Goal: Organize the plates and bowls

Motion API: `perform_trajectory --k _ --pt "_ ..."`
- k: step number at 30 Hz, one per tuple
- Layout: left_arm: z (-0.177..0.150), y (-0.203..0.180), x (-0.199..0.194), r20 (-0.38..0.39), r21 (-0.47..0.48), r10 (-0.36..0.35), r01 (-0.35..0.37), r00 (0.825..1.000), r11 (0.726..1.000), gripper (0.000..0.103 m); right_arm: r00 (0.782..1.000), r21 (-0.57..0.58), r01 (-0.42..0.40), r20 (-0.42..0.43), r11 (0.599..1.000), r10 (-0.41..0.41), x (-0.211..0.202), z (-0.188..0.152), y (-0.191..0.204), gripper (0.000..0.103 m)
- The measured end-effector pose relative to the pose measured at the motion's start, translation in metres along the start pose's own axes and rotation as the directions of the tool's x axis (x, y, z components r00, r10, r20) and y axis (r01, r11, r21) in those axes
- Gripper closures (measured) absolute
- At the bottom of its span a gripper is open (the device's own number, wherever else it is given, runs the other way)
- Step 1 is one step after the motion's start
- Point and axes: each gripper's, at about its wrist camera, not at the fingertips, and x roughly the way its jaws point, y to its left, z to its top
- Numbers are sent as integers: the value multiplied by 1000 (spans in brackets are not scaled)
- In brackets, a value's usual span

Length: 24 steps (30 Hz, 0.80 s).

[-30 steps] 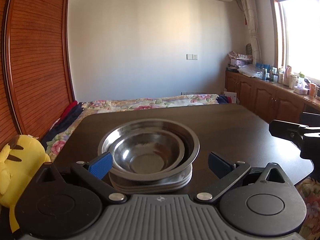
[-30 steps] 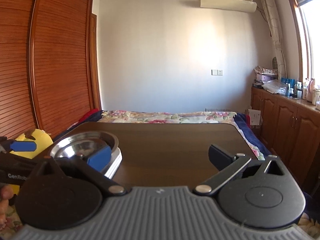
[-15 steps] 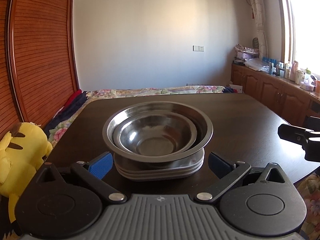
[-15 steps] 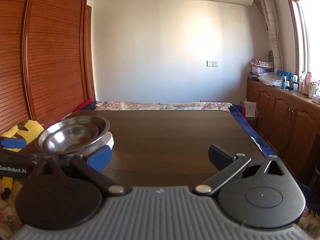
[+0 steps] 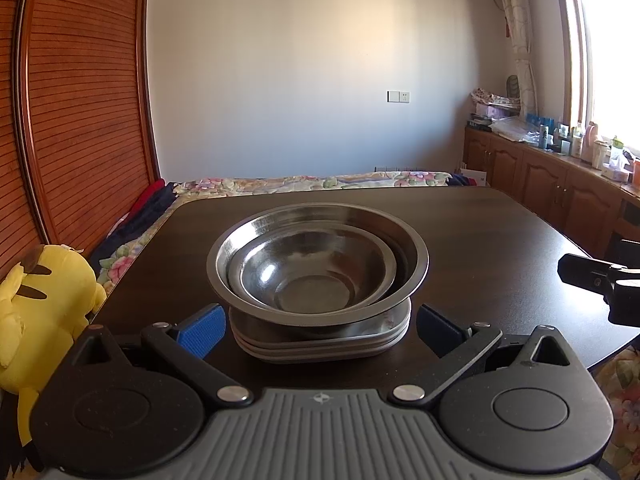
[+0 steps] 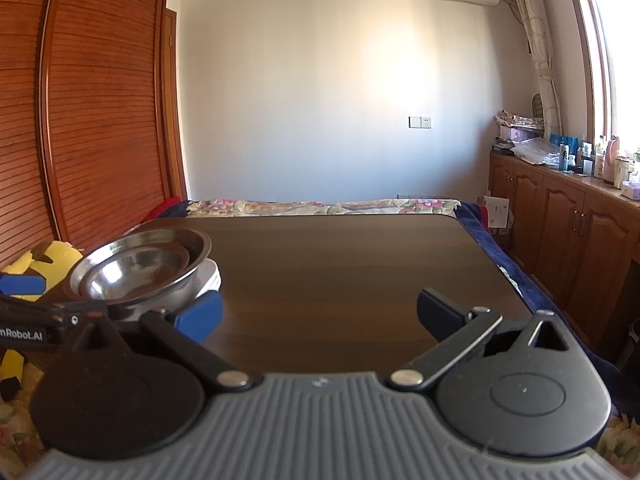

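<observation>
1. Two round, shiny stainless-steel bowls are nested: a small steel bowl (image 5: 308,276) sits inside a large wide-rimmed steel bowl (image 5: 408,256).
2. The nested pair rests on a stack of pale grey rounded-rectangle plates (image 5: 320,344); three edges can be counted at the front, though the exact number is hard to confirm.
3. The whole stack stands on a dark brown, smooth wood-grain counter (image 5: 480,240), just ahead of and between the jaws of the left gripper (image 5: 318,330).
4. The left gripper's jaws stand wide apart, one pad on each side of the plate stack, not touching it; nothing is held.
5. The right gripper (image 6: 318,318) also has its jaws wide apart over bare counter, holding nothing; the stack lies ahead to its left, partly behind its left blue pad.
6. Readable writing: "nRobot.AI" in white, cut off at the frame edge, on the black body of the left gripper, seen in the right wrist view.
7. One yellow plush toy (image 5: 44,304) lies left of the left jaws, off the counter.
</observation>
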Motion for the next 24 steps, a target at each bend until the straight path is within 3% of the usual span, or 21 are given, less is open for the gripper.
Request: perform_trajectory --k 24 --pt "1 1 -1 -1 2 0 0 1000 1000 0 1000 6 -1 -3 1000 1 1 0 -3 0"
